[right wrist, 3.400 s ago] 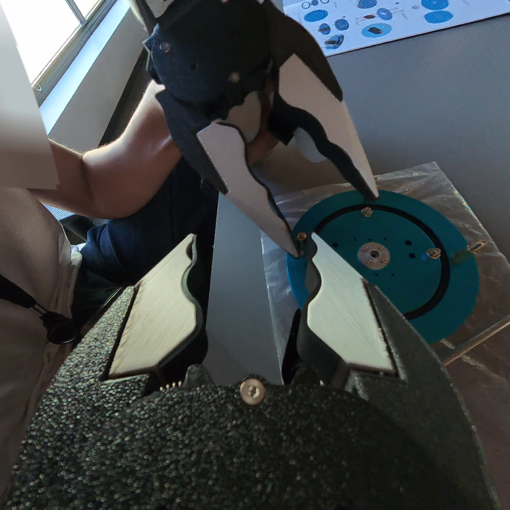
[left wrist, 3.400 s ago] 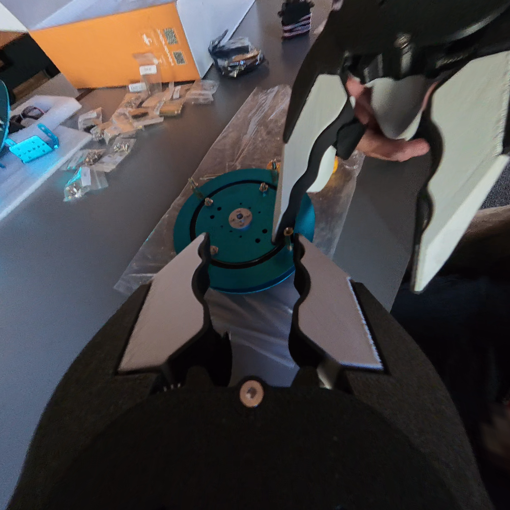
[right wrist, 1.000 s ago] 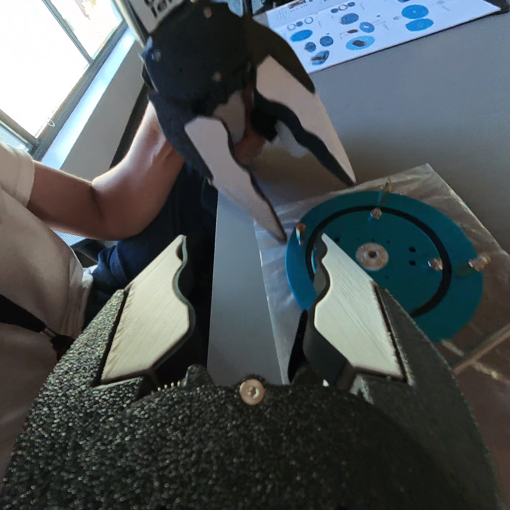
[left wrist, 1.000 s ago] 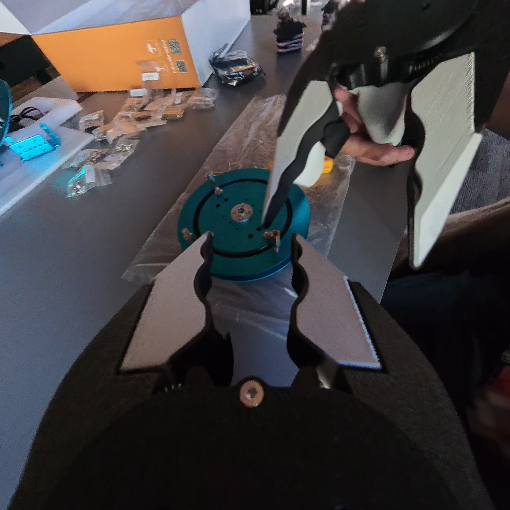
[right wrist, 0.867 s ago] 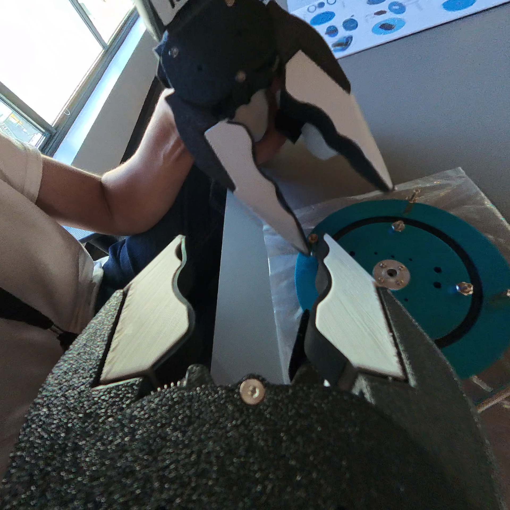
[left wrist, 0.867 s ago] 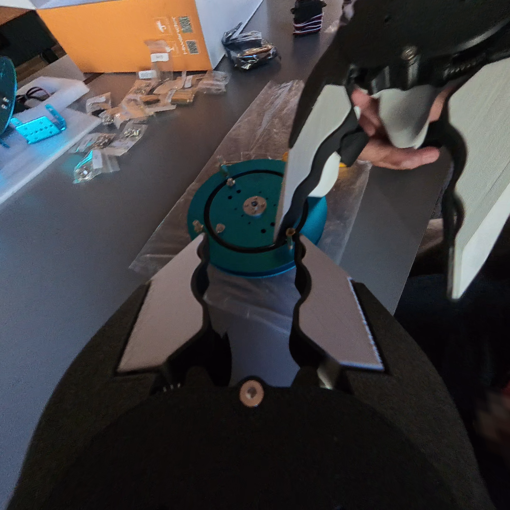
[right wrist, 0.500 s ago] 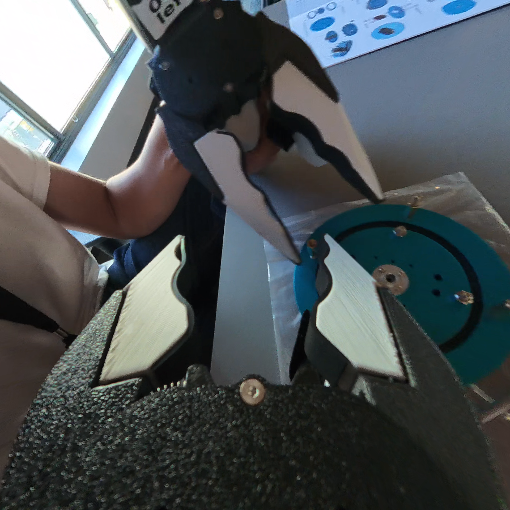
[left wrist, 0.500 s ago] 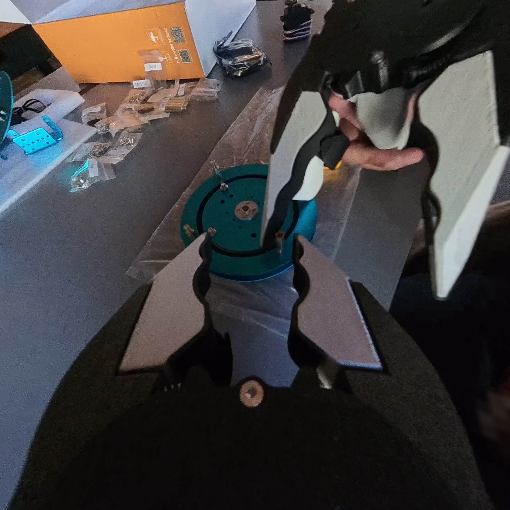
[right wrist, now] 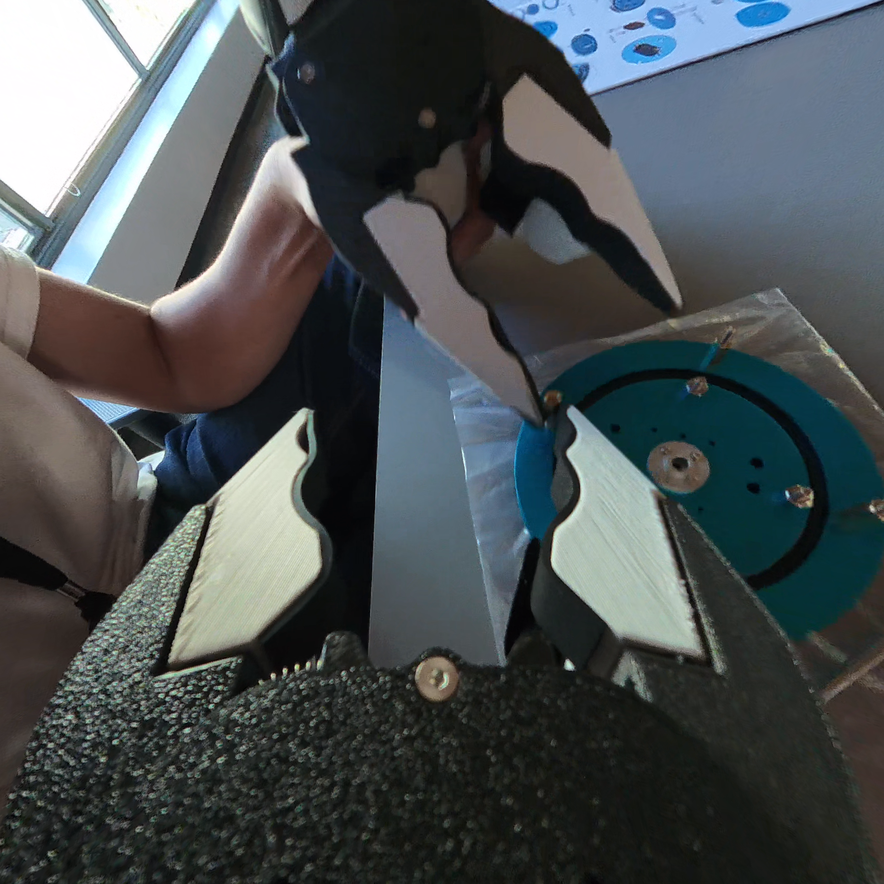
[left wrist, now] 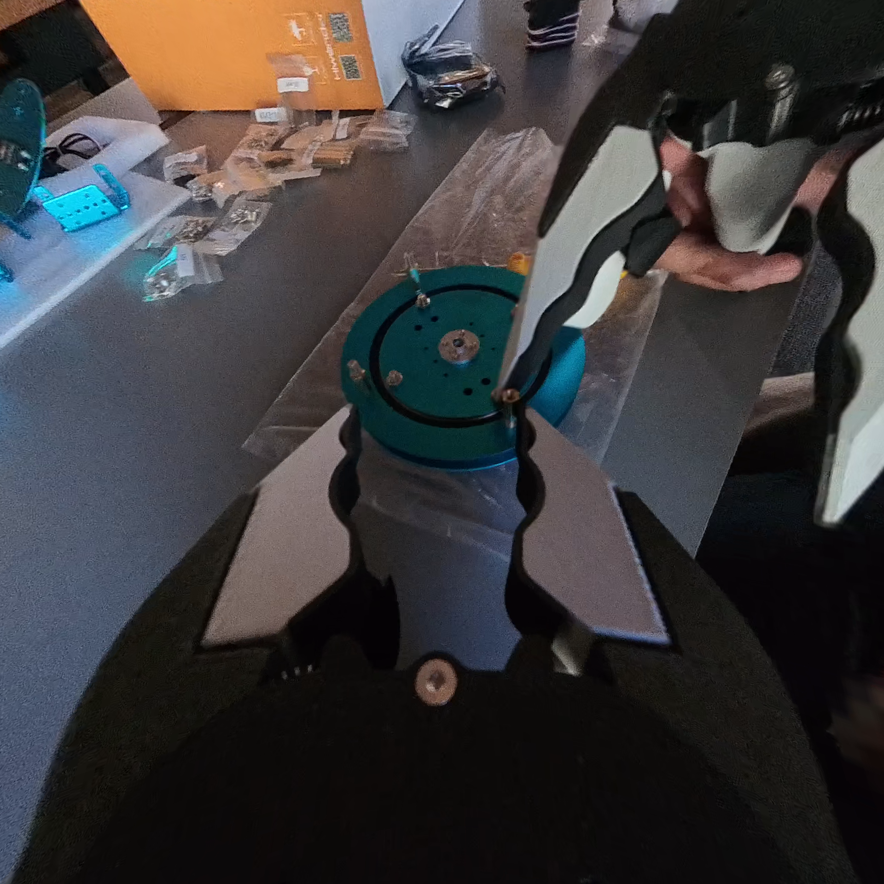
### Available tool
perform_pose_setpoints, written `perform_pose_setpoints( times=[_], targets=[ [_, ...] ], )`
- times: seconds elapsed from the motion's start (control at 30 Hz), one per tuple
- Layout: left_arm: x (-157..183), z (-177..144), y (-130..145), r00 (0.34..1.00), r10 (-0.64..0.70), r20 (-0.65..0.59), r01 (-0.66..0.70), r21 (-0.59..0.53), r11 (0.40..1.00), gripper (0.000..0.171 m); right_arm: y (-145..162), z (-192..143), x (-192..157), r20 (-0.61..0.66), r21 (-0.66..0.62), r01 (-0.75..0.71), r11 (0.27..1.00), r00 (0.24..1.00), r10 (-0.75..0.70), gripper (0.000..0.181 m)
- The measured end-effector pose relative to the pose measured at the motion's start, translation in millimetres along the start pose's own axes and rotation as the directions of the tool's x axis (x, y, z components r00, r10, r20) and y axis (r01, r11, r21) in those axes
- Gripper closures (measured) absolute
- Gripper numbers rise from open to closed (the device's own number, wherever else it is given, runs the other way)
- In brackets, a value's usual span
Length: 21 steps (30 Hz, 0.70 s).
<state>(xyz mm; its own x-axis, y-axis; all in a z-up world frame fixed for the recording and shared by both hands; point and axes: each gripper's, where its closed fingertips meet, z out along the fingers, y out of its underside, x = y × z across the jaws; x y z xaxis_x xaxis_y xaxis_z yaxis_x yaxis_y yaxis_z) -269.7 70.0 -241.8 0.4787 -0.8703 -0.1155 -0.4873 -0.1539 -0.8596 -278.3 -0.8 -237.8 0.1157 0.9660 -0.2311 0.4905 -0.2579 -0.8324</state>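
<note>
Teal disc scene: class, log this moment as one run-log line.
left tool: open, at teal disc near edge | right tool: open, one fingertip beside brass standoff | disc on plastic sheet

We see daylight pouring through the overexposed window [right wrist: 62,91] at the upper left of the right wrist view, washing it to white. It rakes across the ridged white fingers [right wrist: 253,540], while the person's bare forearm [right wrist: 191,344] is lit from behind. The left wrist view is dimmer; the dark grey tabletop [left wrist: 119,406] carries a soft sheen, and the crinkled clear plastic sheet [left wrist: 469,201] glints. The far orange cardboard box [left wrist: 215,52] and the near black gripper body [left wrist: 430,765] are blurred. Wide-angle distortion bends the edges.
</note>
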Motion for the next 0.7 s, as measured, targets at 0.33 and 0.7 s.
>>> perform_pose_setpoints(
  times=[0.33,0.7],
  targets=[
    [5,-5,-5,0.999,0.031,-0.013,-0.031,0.023,0.999,0.114,-13,5,14,-0.059,0.037,-0.037,0.999,0.997,0.039,0.086],
    [-13,-24,0,0.997,-0.057,0.061,0.053,0.068,0.996,0.113,-10,-1,16,-0.152,0.070,-0.117,0.991,0.980,0.127,0.086]
  ],
)
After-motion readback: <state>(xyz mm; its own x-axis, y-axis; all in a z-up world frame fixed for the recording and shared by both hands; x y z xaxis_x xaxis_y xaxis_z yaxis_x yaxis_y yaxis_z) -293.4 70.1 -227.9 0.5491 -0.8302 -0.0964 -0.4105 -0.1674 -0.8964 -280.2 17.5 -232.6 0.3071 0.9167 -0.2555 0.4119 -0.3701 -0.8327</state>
